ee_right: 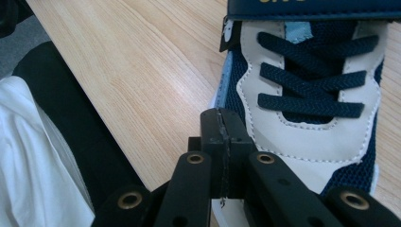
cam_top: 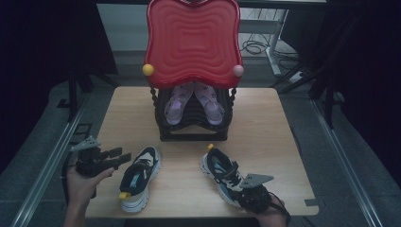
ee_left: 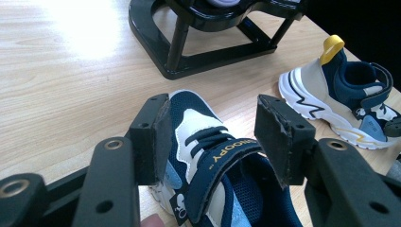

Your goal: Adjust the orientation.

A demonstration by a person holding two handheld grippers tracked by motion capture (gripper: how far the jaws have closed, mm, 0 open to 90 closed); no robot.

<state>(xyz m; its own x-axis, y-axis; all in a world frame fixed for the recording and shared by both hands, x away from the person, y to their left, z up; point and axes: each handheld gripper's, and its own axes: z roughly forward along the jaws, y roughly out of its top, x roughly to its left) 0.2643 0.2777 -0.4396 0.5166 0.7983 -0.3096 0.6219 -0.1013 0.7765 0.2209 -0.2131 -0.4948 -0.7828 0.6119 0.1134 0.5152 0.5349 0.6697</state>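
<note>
The 2 navy-and-cream sneakers are lying on the worktop [cam_top: 265,118] in front of the black shoe rack [cam_top: 195,127], whose shelf is already carrying a pair of lilac sandals [cam_top: 194,101] under a red wavy top [cam_top: 193,40]. The left gripper [cam_top: 118,155] is hovering with its jaws spread just beside the left sneaker [cam_top: 138,177], and in the left gripper view that sneaker [ee_left: 213,165] is sitting between the pads with clear gaps on both sides. The right gripper [ee_right: 221,142] is showing its jaws pressed together at the toe of the right sneaker [ee_right: 307,104]; I cannot tell whether it is pinching any of the toe edge. The likeliest trouble is a weak hold: a pinch on a thin rim of toe would let the shoe swing and drop on lifting. The left jaws closing over the soft strap could crush or slip. Carrying either shoe to the rack is risking a knock against the sandals.
</note>
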